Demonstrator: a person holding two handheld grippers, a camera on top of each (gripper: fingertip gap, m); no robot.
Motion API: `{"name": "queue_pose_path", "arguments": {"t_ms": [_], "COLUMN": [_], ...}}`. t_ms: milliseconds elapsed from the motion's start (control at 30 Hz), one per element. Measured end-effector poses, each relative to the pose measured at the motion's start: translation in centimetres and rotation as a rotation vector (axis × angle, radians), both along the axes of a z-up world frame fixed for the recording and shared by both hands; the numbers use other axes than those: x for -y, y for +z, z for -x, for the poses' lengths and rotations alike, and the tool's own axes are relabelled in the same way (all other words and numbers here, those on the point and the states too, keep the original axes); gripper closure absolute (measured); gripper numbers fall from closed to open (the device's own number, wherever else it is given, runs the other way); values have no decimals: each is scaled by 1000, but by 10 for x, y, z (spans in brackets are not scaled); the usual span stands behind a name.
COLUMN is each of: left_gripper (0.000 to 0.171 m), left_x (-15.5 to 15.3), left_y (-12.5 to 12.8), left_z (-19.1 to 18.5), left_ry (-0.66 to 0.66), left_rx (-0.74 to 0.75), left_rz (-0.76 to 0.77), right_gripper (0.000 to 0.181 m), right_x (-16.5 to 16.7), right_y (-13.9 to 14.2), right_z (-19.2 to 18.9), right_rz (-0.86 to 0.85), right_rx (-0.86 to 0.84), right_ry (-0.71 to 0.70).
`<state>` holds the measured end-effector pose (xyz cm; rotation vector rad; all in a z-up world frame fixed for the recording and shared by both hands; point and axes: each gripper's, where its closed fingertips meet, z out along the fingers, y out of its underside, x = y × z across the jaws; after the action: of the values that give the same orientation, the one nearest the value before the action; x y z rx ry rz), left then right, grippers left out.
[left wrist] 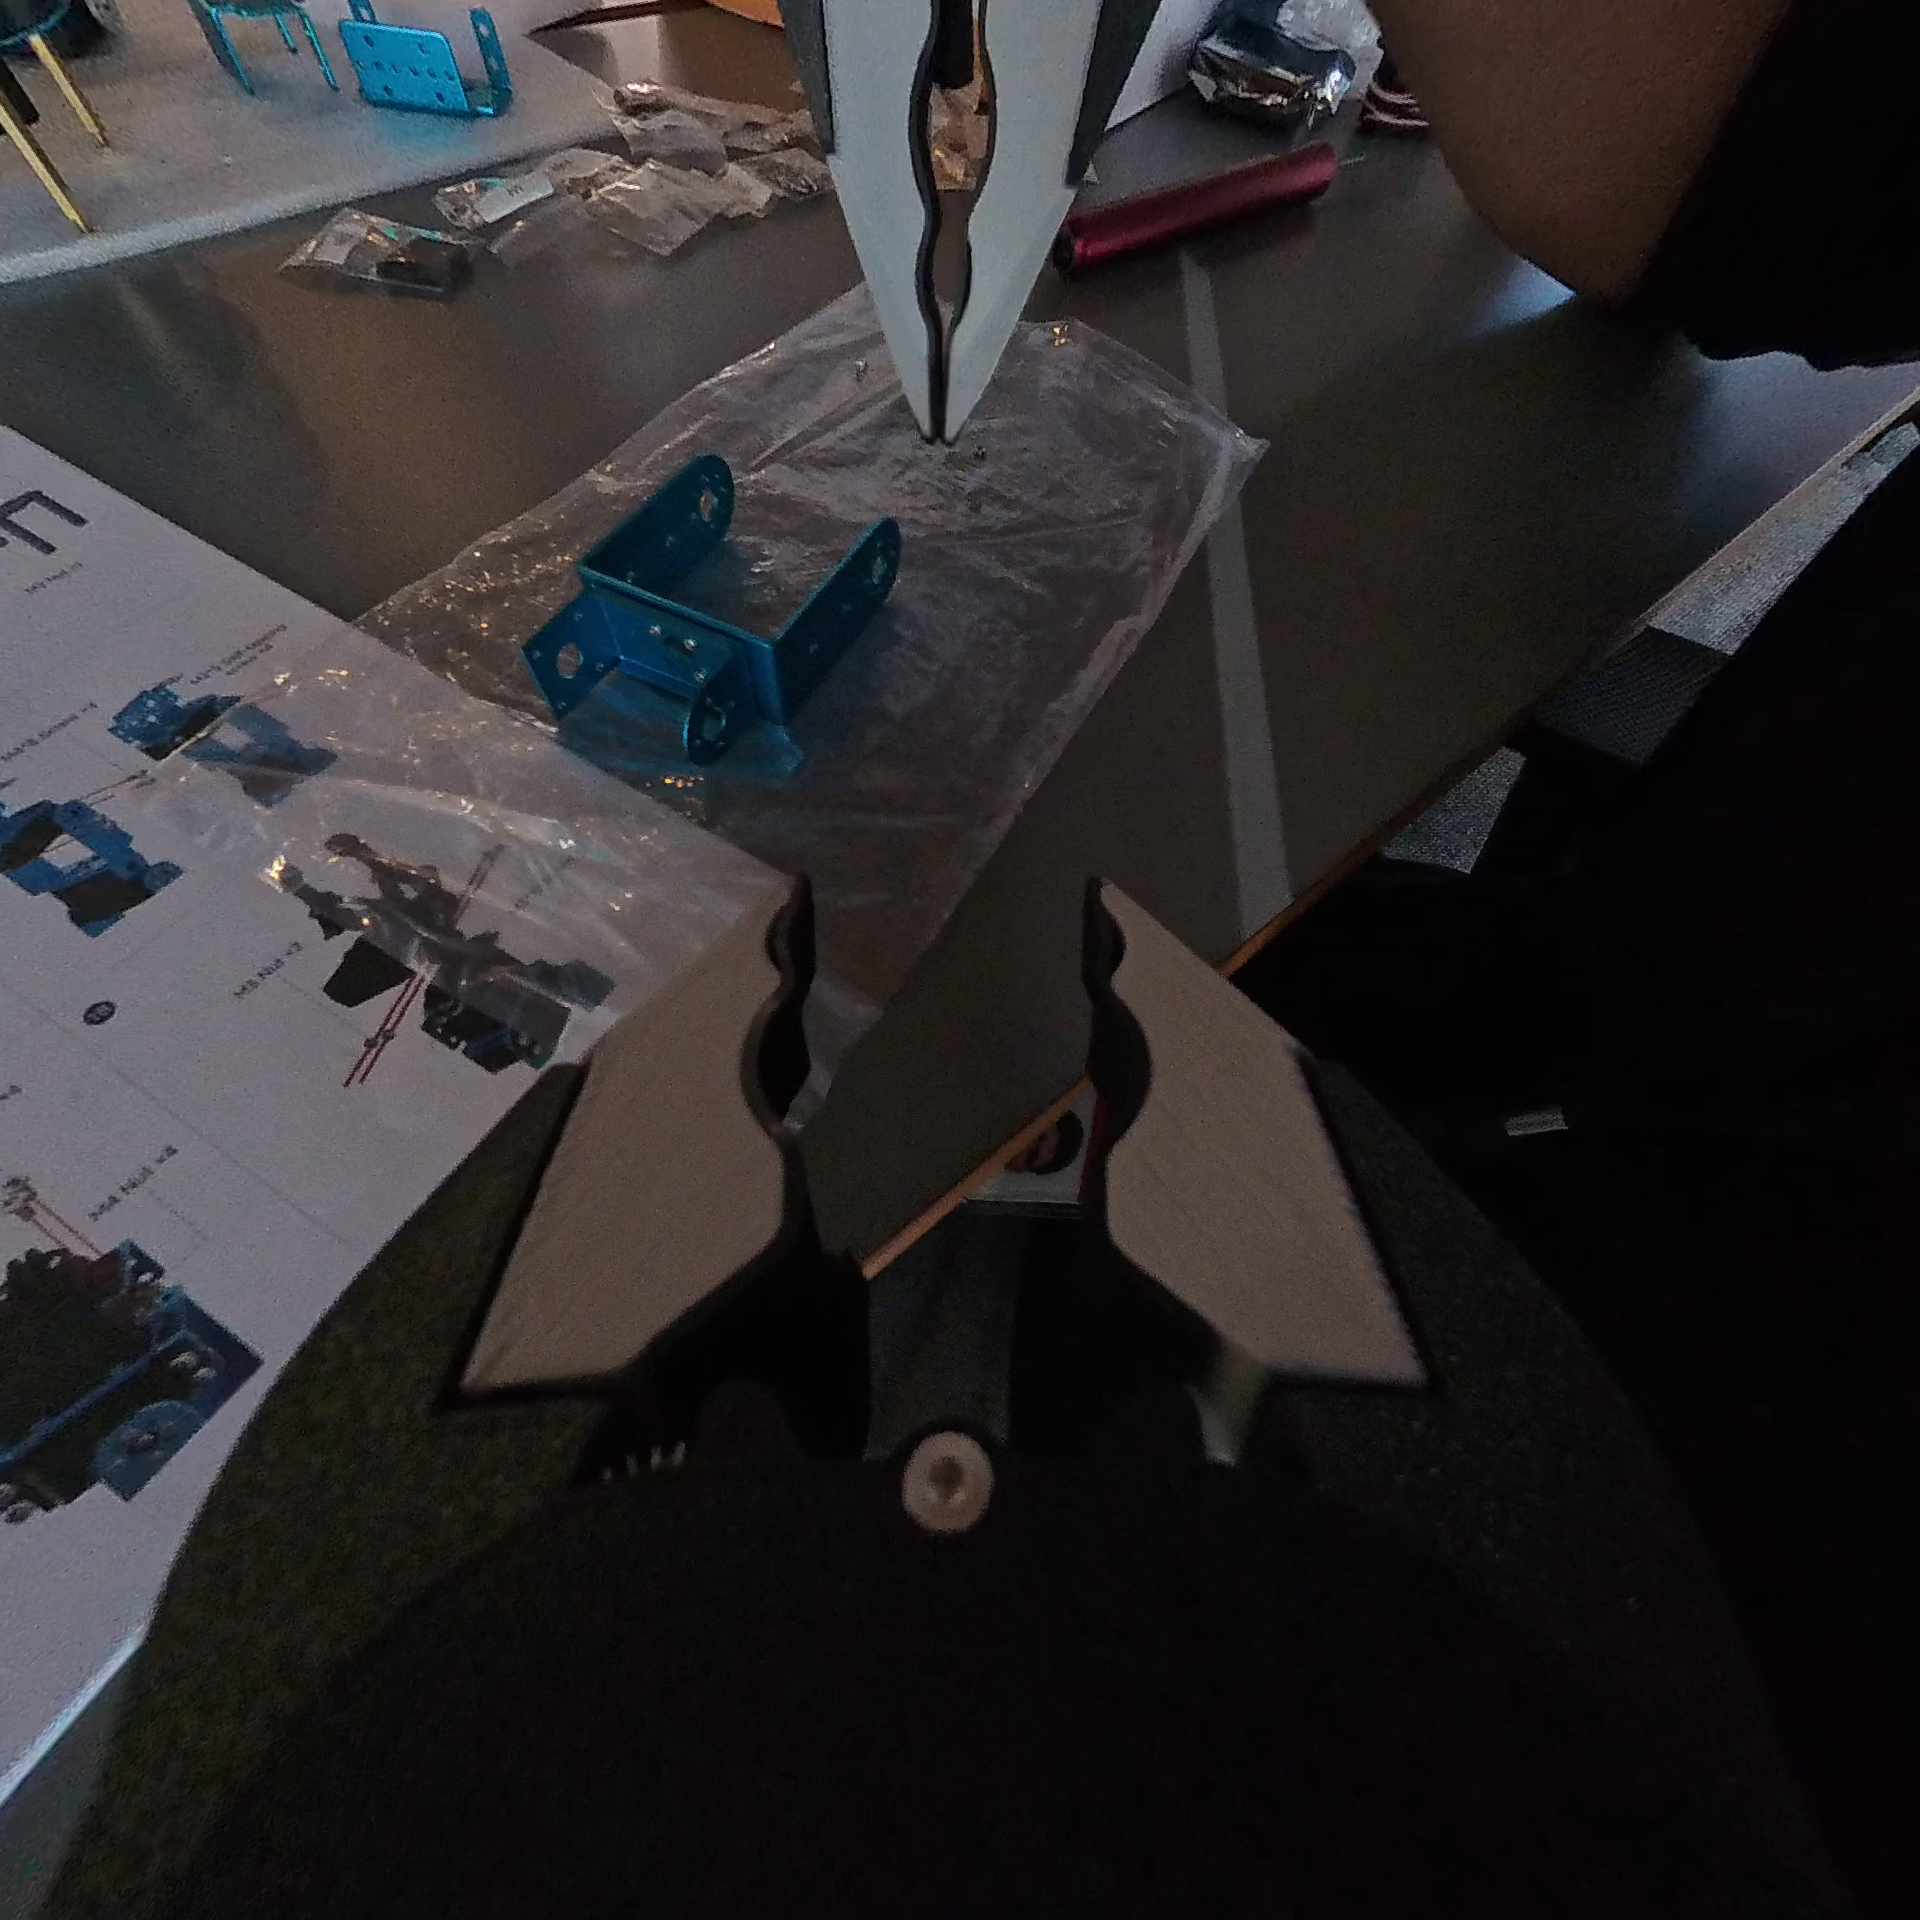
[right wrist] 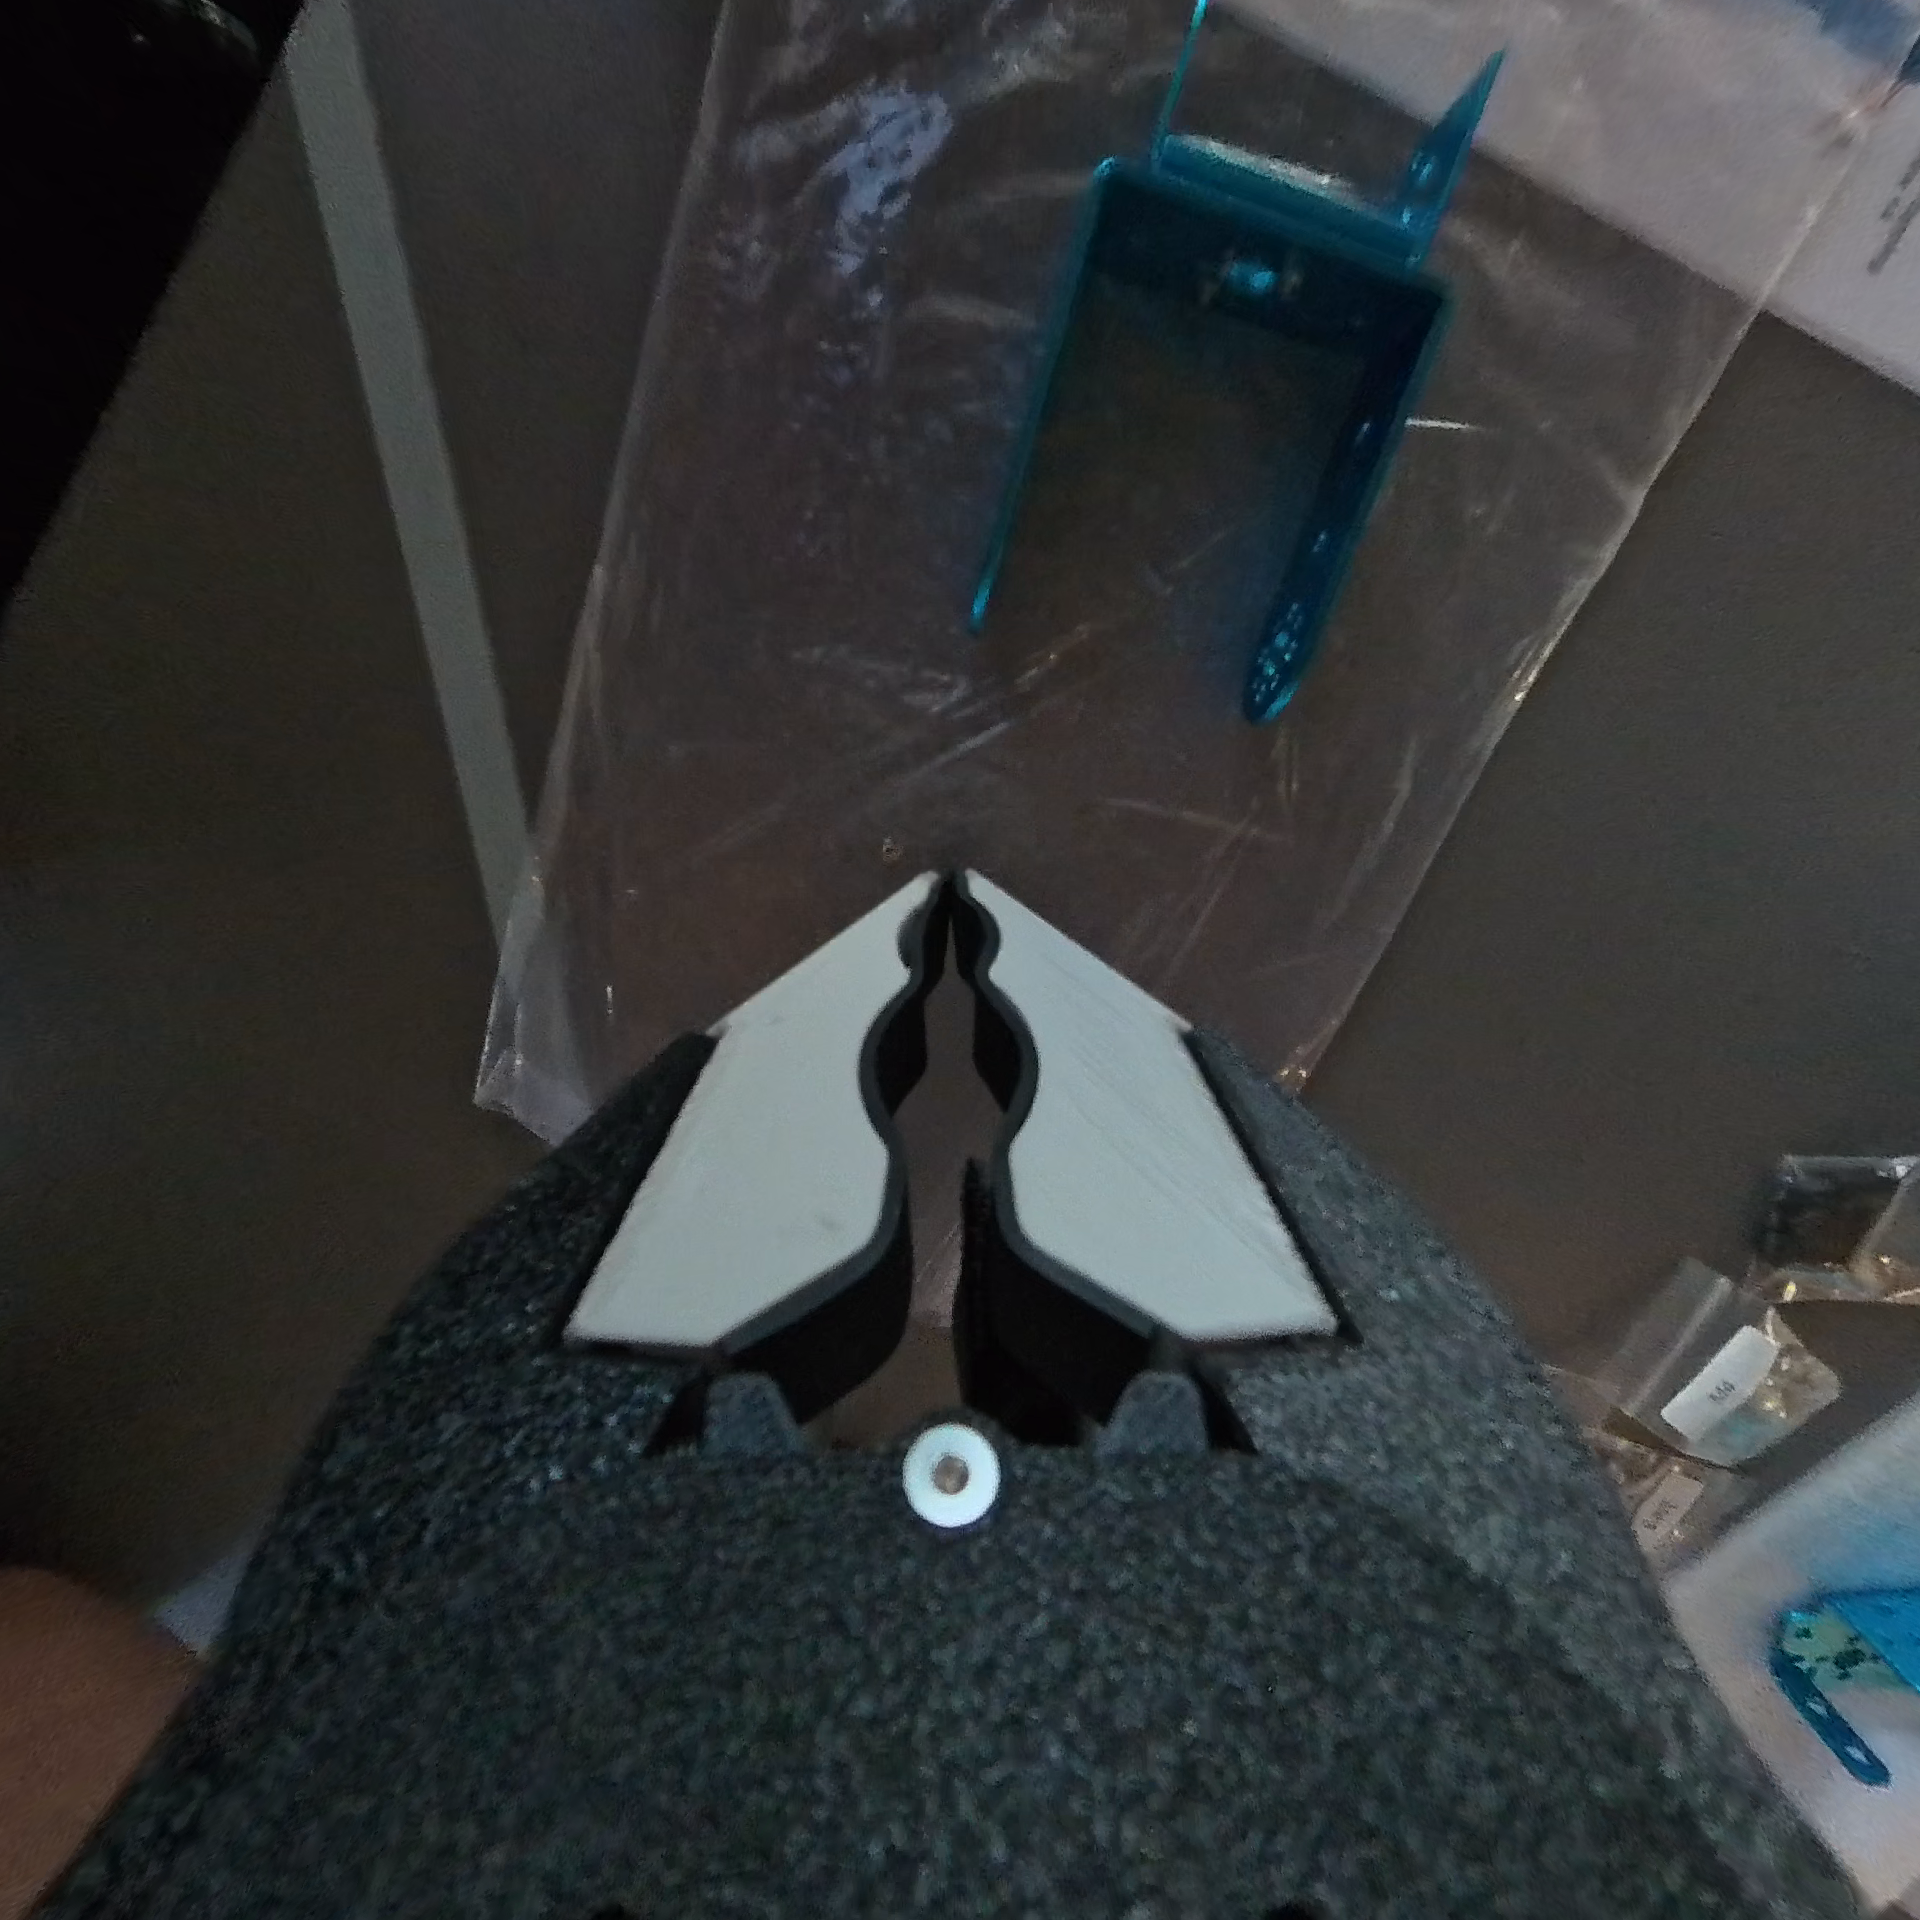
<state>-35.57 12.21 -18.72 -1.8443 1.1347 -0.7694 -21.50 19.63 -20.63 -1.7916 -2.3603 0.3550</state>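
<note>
A blue metal U-bracket (left wrist: 707, 623) lies on a clear plastic bag (left wrist: 1039, 582) on the dark table. My right gripper (left wrist: 940, 434) comes down from the top of the left wrist view, shut, with its tips on the bag beyond the bracket, beside a tiny screw (left wrist: 979, 449). In the right wrist view the right gripper (right wrist: 951, 878) is shut, the bag (right wrist: 831, 520) lies under it and the bracket (right wrist: 1247, 364) is ahead to the right. I cannot tell if anything is pinched between its tips. My left gripper (left wrist: 945, 914) is open and empty, above the bag's near end by the table edge.
A printed instruction sheet (left wrist: 208, 935) lies at the left. Small bags of parts (left wrist: 644, 177), a red cylinder (left wrist: 1195, 208) and more blue brackets (left wrist: 416, 62) lie farther back. The table edge (left wrist: 1455, 790) runs along the right. A person's arm (left wrist: 1558, 135) is at the top right. The grippers' ends are close to 15 centimeters from one another.
</note>
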Motion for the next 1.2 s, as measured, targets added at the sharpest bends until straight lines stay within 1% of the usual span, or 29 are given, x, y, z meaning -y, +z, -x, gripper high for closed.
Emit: {"name": "queue_pose_path", "arguments": {"t_ms": [67, 100, 167, 267, 467, 633, 700, 800, 933, 1100, 1200], "left_gripper": [121, 121, 121, 121, 121, 121, 121, 121, 121, 121, 121], "left_x": [0, 0, 0, 0, -2, -4, -4, -3, 0, 2, 4], "left_y": [-1, -2, -4, -6, -8, -9, -9, -8, -5, -10, -9], "left_z": [-2, -2, -2, -2, 0, -2, -4, -2, -1, 0, 0], "left_ry": [-5, -7, -9, -9, -5, -12, -14, -3, 4, 4, -2], "left_rx": [2, 2, -1, 0, 5, -2, -8, -15, 14, 1, 0], "left_rz": [4, 6, 11, 18, 26, 29, 28, 14, 22, 26, 22], "right_gripper": [181, 175, 171, 173, 176, 176, 177, 177, 178, 179, 179], "right_x": [9, 11, 13, 13, 13, 13, 13, 13, 14, 15, 14], "right_y": [-2, -3, -9, -13, -15, -16, -16, -16, -16, -16, -15], "right_z": [1, 2, 0, -3, 0, 0, 0, 1, 1, 2, 2], "right_rz": [37, 32, 22, 7, -30, -91, -84, -60, -83, -151, -144], "right_rx": [16, 30, 80, 119, 145, 320, 348, 284, 217, 159, 94], "right_ry": [0, -3, 1, 6, 19, 14, 2, -27, -38, 28, 47]}}
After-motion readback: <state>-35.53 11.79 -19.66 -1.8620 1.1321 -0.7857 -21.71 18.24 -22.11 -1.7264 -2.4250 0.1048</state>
